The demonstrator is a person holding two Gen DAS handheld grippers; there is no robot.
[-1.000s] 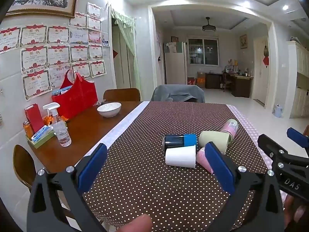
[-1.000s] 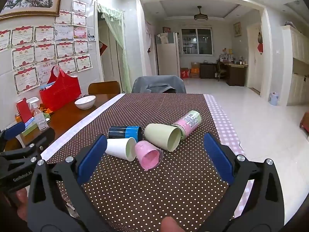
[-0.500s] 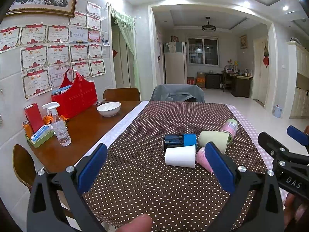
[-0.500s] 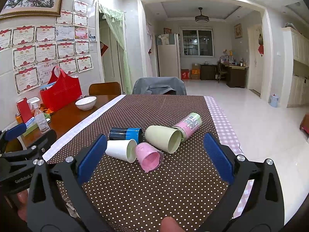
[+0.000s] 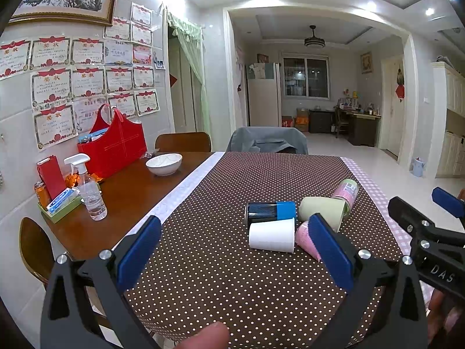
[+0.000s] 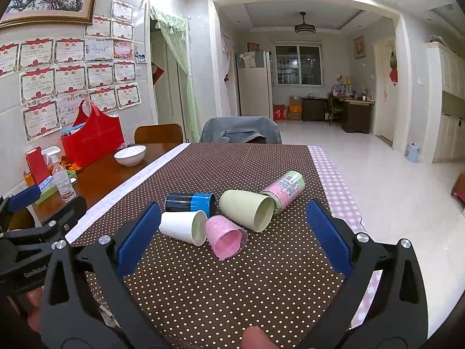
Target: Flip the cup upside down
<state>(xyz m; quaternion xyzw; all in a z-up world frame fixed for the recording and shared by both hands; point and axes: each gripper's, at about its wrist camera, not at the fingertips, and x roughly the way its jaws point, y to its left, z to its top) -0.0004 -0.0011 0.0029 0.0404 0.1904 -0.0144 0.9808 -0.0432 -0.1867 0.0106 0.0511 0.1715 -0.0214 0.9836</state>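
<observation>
Several cups lie on their sides in a cluster on the brown dotted tablecloth (image 6: 232,276): a white cup (image 6: 183,226), a pink cup (image 6: 225,238), a pale green cup (image 6: 247,212), a blue-and-black cup (image 6: 190,202) and a pink-labelled bottle (image 6: 286,187). In the left wrist view the white cup (image 5: 271,235), blue cup (image 5: 270,210) and green cup (image 5: 321,210) show too. My left gripper (image 5: 232,250) is open and empty, short of the cups. My right gripper (image 6: 229,242) is open and empty, just short of the pink cup.
On the bare wooden table part at left stand a white bowl (image 5: 163,164), a spray bottle (image 5: 88,192), a red bag (image 5: 113,145) and a small tray of items (image 5: 56,200). Chairs (image 5: 267,141) stand at the far end. The cloth's right edge drops to the floor.
The right gripper has moved slightly forward toward the cups. The left gripper has hardly moved. The cups have not moved.
</observation>
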